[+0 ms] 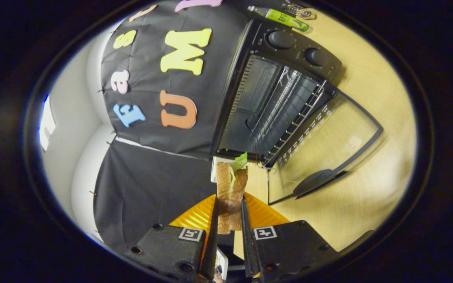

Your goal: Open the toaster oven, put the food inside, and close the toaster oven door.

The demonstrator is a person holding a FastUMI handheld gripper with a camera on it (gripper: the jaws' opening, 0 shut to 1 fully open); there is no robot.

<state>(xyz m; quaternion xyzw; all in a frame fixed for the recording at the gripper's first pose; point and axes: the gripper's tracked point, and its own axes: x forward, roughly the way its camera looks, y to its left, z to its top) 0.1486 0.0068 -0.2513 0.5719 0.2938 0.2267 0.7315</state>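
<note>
A: What does the food look like?

B: It's a sandwich: two slices of browned, grainy bread standing on edge, with pale green lettuce between them and a frilly leaf poking out at the far end.

A: And the gripper?

B: Its two dark fingers are closed in on the sandwich, one pressing each slice, so it is pinched between them and juts out ahead of the tips.

A: Where is it relative to the oven?

B: Held above the counter, just short of the toaster oven. The lettuce tip overlaps the near lower corner of the oven's opening in this view; I can't tell whether it touches.

A: The oven itself?

B: Black, with two round knobs beside the cavity. The glass door is dropped fully open, lying flat over the pale wood counter, its dark handle at the outer edge. A wire rack sits inside.

A: Anything else?

B: An orange ridged plate lies under the fingers, and a green bottle lies beyond the oven.
</note>
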